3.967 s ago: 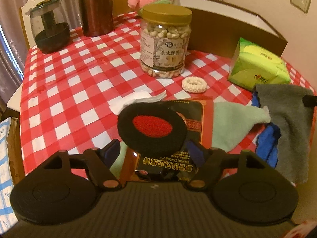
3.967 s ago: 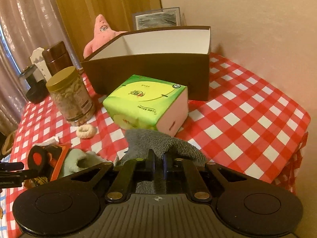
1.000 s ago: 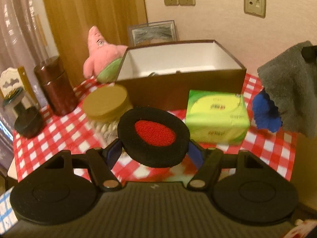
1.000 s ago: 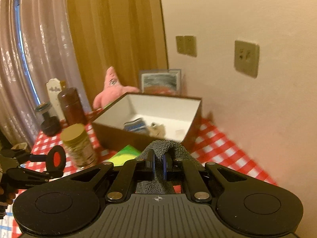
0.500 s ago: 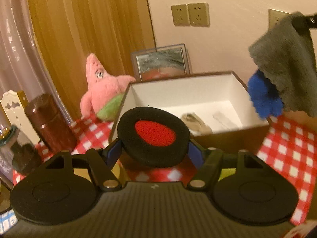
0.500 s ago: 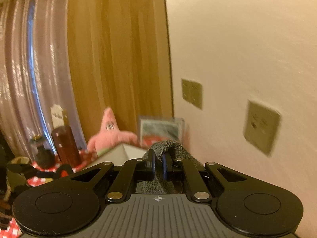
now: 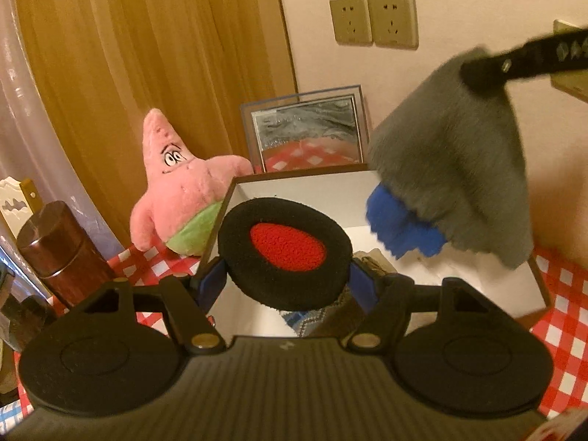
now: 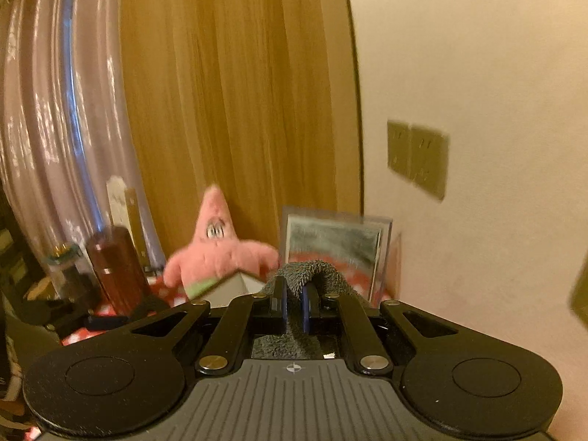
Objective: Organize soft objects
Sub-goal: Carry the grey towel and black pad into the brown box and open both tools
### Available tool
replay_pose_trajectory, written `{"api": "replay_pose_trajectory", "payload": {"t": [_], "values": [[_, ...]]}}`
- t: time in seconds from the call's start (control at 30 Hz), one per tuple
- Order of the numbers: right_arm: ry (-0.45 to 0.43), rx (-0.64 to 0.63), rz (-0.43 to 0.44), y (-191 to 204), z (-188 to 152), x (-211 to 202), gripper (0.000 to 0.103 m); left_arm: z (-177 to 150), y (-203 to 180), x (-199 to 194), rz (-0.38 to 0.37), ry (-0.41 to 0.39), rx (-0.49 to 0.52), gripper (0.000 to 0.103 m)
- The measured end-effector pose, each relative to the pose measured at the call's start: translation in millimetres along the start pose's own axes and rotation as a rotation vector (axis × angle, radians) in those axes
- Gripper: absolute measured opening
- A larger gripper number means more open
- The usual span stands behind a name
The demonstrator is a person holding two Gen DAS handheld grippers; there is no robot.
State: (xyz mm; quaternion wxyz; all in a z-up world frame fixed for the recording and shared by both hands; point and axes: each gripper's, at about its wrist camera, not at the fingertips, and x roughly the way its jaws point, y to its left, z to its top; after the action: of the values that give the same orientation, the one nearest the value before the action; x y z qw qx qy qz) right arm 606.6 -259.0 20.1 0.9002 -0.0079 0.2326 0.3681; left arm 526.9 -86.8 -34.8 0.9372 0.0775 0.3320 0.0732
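Grey fluffy cloth [image 7: 452,154], with a blue cloth [image 7: 400,228] beneath it, hangs above the open brown cardboard box [image 7: 294,185], clamped in the right gripper [image 8: 294,308]. Above the same box, the left gripper [image 7: 284,279] grips a round black-and-red foam pad [image 7: 284,253].

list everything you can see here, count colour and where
round pad: 1, black with red centre, between the left jaws
grey cloth: 1, grey, hanging from the right jaws above the box
blue cloth: 1, blue, hanging under the grey cloth
box: 1, brown outside and white inside, on the table
starfish plush: 1, pink and green, left of the box
picture frame: 1, clear, behind the box
canister: 1, brown, far left
tablecloth: 1, red and white check
left gripper: 1, black
right gripper: 1, black
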Motion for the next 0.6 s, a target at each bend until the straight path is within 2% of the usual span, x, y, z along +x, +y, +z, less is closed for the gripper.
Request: {"api": "replay_pose_trajectory", "payload": {"t": [0.1,0.23,0.33,0.4,0.47,0.53,0.6], "values": [[0.058,0.0,-0.022,-2,-9,27,0.008,2,-2,14,-0.001,0.022,-0.004,0.07],[0.155,-0.04,-0.093,-6,-25,51,0.009,2,-6,28,-0.006,0.05,-0.009,0.071],[0.197,-0.032,-0.085,-12,-37,56,0.015,1,-9,35,-0.009,0.067,-0.014,0.071],[0.213,-0.001,-0.079,-16,-44,57,0.022,2,-10,40,-0.013,0.078,-0.025,0.071],[0.214,0.03,-0.067,-21,-47,55,0.047,3,-10,42,-0.022,0.084,-0.039,0.072],[0.202,0.036,-0.065,-23,-48,49,0.065,4,-12,45,-0.036,0.089,-0.044,0.072],[0.195,0.024,-0.061,-22,-49,43,0.069,5,-15,45,-0.039,0.09,-0.04,0.072]]}}
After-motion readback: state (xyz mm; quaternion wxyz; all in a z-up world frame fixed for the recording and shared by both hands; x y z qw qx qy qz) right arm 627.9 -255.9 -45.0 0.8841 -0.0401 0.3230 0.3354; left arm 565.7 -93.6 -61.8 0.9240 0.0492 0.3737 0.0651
